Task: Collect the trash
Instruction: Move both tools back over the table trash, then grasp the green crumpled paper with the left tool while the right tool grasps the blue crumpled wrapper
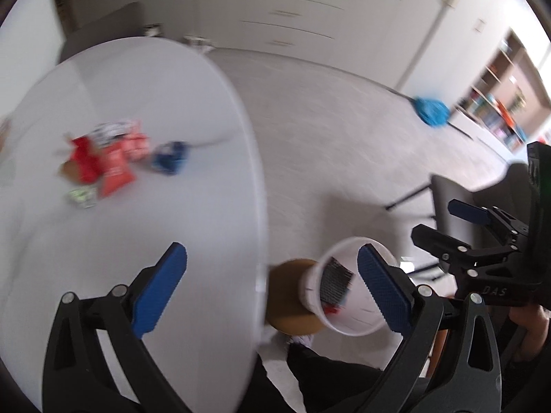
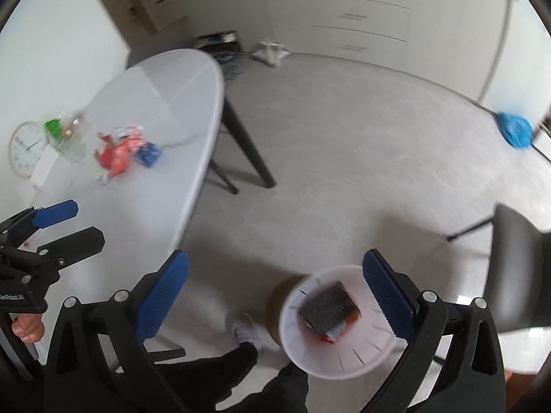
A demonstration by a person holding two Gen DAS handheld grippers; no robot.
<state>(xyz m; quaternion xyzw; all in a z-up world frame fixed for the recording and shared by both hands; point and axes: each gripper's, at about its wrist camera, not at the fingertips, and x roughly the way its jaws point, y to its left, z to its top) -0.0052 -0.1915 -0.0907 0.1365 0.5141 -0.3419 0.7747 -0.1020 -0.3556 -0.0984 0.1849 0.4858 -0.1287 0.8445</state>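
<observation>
Blurred pile of red, orange and blue crumpled wrappers (image 1: 113, 158) lies on the white oval surface (image 1: 155, 96). Round white plastic bin (image 2: 330, 351) on the floor holds 1 dark wrapper (image 2: 327, 306). Left tongs (image 1: 272, 289) and right tongs (image 2: 275, 292) both released, empty.

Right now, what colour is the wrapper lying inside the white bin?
Dark grey-black with a fine mesh-like pattern; the wrapper in the white bin shows best in the right wrist view.

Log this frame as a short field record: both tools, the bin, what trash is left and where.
left tool: open, empty, over the table edge
right tool: open, empty, above the bin
white plastic bin: on the floor beside the white oval table, holds a dark crumpled wrapper
remaining trash: red wrappers and blue wrapper, on the table
image quality: motion-blurred
</observation>
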